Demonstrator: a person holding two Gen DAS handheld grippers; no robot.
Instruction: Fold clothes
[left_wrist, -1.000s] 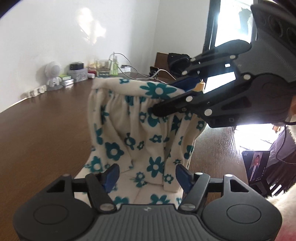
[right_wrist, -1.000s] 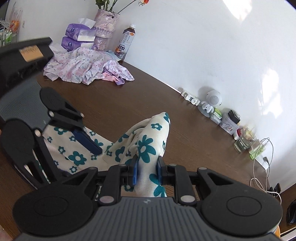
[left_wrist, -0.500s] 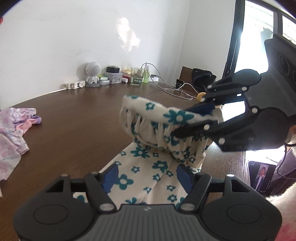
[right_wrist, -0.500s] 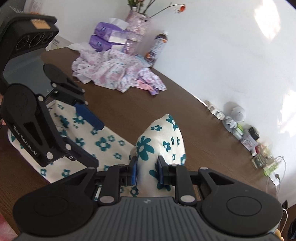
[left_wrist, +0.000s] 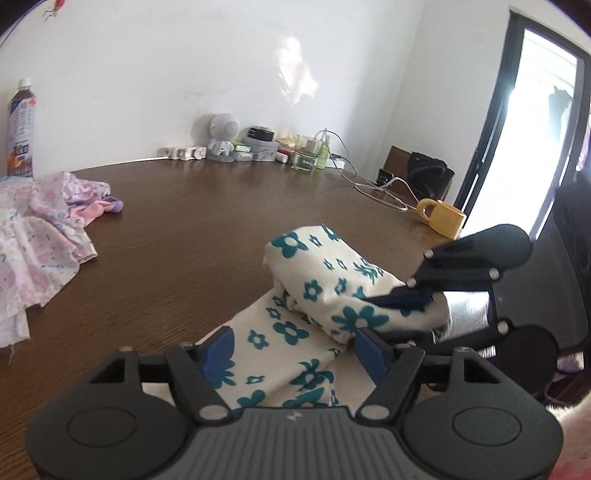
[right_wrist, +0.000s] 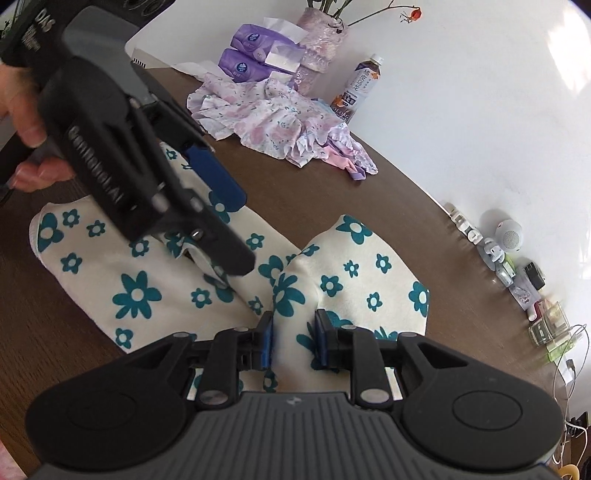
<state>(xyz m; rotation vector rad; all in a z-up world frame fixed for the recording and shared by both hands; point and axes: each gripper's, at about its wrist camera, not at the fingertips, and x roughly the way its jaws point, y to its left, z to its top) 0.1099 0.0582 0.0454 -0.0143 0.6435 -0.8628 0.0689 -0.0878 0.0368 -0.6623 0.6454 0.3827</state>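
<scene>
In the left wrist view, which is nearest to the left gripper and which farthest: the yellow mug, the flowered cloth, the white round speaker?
From the left gripper:
1. flowered cloth, between its fingers.
2. yellow mug, right, at the table edge.
3. white round speaker, far back, by the wall.

A cream garment (right_wrist: 140, 280) printed with teal flowers of mixed sizes lies on the dark brown wooden tabletop (left_wrist: 192, 221). Its lower part rests flat on the wood, stretching away to a rounded corner at one end. The other end is lifted and doubled back over the flat part, forming a soft, rounded hump (left_wrist: 332, 280) with a curved fold along its top. The raised fabric (right_wrist: 354, 266) is smooth on its outer face and bunches into a narrow pleat at the bottom. A second garment (right_wrist: 280, 122), pale pink and lilac with a floral print and ruffled edges, lies crumpled in a loose heap farther along the tabletop, well apart from the first.
</scene>
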